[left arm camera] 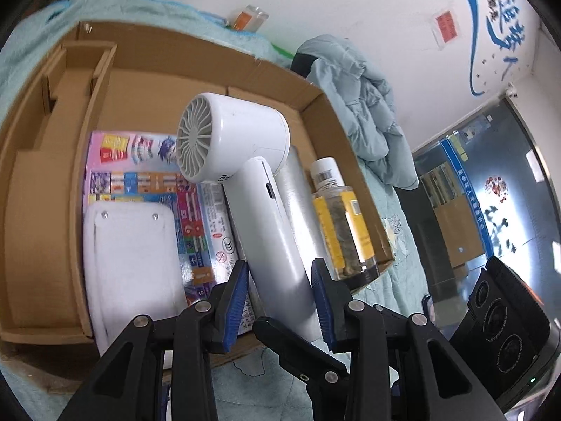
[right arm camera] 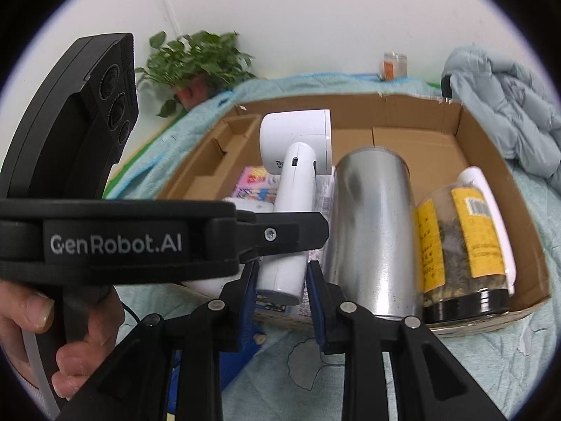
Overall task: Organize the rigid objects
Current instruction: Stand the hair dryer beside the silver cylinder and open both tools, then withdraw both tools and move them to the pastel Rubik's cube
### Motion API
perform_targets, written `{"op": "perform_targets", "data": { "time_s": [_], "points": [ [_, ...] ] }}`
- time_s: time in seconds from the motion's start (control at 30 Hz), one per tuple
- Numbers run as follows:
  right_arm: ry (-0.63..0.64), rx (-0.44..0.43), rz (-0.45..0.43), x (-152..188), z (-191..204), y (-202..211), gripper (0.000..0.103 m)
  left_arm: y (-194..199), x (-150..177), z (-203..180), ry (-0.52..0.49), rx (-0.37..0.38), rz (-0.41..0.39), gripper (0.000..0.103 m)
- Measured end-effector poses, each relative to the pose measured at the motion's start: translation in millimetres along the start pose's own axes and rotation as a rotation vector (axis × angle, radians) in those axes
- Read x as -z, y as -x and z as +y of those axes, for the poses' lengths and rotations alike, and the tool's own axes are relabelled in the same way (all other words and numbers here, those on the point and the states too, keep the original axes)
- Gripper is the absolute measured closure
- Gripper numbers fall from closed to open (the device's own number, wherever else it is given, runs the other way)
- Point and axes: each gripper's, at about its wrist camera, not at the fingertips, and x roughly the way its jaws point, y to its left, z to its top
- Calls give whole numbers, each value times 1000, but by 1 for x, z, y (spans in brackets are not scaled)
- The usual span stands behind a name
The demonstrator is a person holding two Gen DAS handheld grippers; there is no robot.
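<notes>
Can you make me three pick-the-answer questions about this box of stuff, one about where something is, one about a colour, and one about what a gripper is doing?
1. Where does the silver can lie?
A. outside the cardboard box
B. between the hair dryer and the jar
C. on the plant

2. What colour is the hair dryer?
A. white
B. red
C. black

3. What is the left gripper doing?
A. holding the jar
B. hanging apart from everything
C. fingers on both sides of the dryer's handle

Answers: 1 B, the can lies between them. 2 A, its body is white. 3 C, the blue pads flank the handle.
</notes>
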Motion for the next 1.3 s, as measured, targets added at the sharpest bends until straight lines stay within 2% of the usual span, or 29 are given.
{"op": "perform_targets", "data": {
  "time_s": [0.13, 0.2, 0.3, 0.43, 0.47, 0.53, 0.57, 0.73, 0.87, 0.93, 0.97, 1.0, 1.03, 1.07, 1.1, 1.17, 1.2, 1.23, 1.3],
  "points": [
    [-25, -34, 46, 5, -4, -10, 75, -12, 1, 19, 54, 17, 37, 69],
    [-34, -43, 53, 7, -4, -12, 74, -14, 3, 21, 47, 15, 45, 70],
    [-18, -19, 43, 10, -1, -8, 74, -16, 4, 23, 59, 0, 58, 70],
    [-13, -32, 15, 18, 0, 1, 74, -12, 5, 18, 31, 7, 35, 70],
    [-8, -26, 3, 19, 0, 3, 75, -9, 6, 16, 24, 2, 29, 70],
    [-1, -25, -4, 21, -1, 3, 90, -9, 5, 12, 2, -14, 18, 70],
    [0, -26, 5, 20, -1, 1, 91, -10, 5, 10, -10, -29, 19, 70],
    [-5, -26, -1, 19, -4, 2, 91, -12, 5, 6, -48, -68, 12, 70],
    [-44, -47, -4, 19, -10, 6, 91, -9, 6, 1, -84, -58, -18, 70],
    [-59, -42, -25, 22, -12, 14, 85, -5, 6, -3, -96, -61, -41, 70],
    [-61, -35, -40, 26, -12, 19, 72, 0, 8, -5, -99, -74, -62, 70],
    [-62, -49, -63, 31, -12, 26, 51, 5, 9, -8, -108, -91, -81, 70],
    [-60, -53, -78, 34, -12, 30, 36, 15, 14, -13, -134, -120, -116, 66],
    [-57, -50, -97, 39, -12, 36, 14, 23, 18, -17, -157, -139, -144, 57],
    [-59, -47, -119, 46, -12, 44, 13, 36, 26, -24, -186, -190, -195, 50],
    [-64, -33, -133, 55, -14, 54, 13, 58, 42, -32, -210, -305, -290, 6],
    [-66, -7, -144, 62, -14, 60, 13, 72, 54, -38, -224, -361, -357, 0],
    [-66, 16, -153, 66, -14, 63, 13, 84, 66, -41, -239, -385, -407, 1],
    [-59, 61, -154, 77, -13, 68, 13, 99, 85, -45, -252, -399, -452, 1]
  ]
}}
